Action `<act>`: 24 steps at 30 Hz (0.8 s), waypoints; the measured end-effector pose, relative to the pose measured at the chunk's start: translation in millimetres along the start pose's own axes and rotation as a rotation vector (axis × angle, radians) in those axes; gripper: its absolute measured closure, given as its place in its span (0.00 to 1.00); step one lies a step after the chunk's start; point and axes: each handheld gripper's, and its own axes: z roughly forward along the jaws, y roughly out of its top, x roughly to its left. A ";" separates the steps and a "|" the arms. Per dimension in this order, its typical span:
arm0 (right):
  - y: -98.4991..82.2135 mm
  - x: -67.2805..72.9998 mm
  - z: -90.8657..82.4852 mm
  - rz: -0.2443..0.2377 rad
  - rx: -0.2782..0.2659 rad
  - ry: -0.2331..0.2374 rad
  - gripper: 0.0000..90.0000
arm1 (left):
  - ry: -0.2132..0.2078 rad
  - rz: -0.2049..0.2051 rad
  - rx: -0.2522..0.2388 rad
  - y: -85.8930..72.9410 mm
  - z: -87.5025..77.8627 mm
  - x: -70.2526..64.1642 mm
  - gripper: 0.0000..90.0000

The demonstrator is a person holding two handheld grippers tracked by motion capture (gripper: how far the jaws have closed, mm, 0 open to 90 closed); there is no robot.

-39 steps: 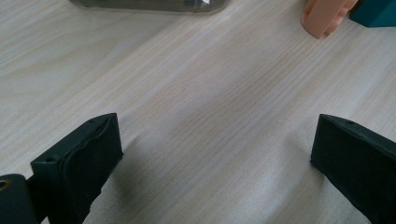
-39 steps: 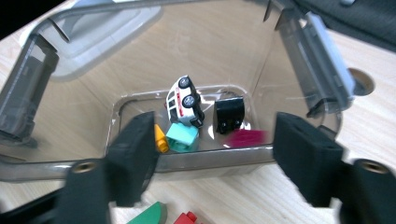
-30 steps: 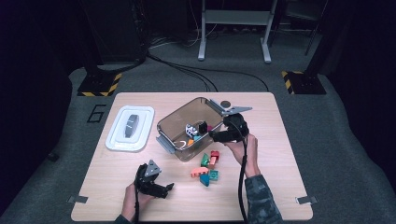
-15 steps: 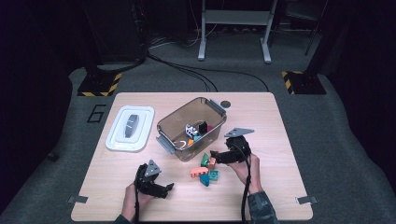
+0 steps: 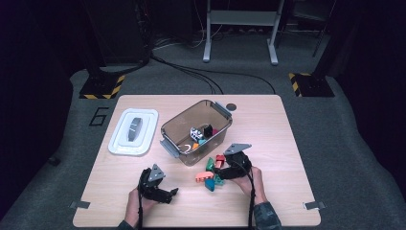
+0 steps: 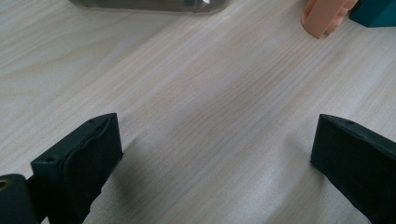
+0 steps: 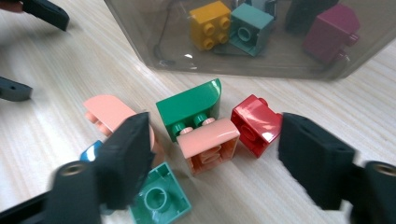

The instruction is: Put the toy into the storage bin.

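Left gripper (image 5: pixel 168 193): parked at 7 o'clock, jaws wide, nothing held.
Right gripper (image 7: pixel 212 158): lowered over the loose blocks, jaws just closing, pink block (image 7: pixel 208 144) between them, not yet pinched.
Left: several blocks at 6 o'clock.
Done: some blocks in the bin (image 5: pixel 172 137), 12 o'clock.

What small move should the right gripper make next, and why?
Probably lower a little more and close on the pink brick. The right gripper has just been closing its jaws, and they stand on either side of this brick without touching it. The green brick and red brick lie against it, so close slowly.
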 end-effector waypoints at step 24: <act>-1.9 5.7 7.0 -0.096 0.054 0.001 0.65 | -0.002 0.001 0.004 0.2 -0.3 0.2 0.02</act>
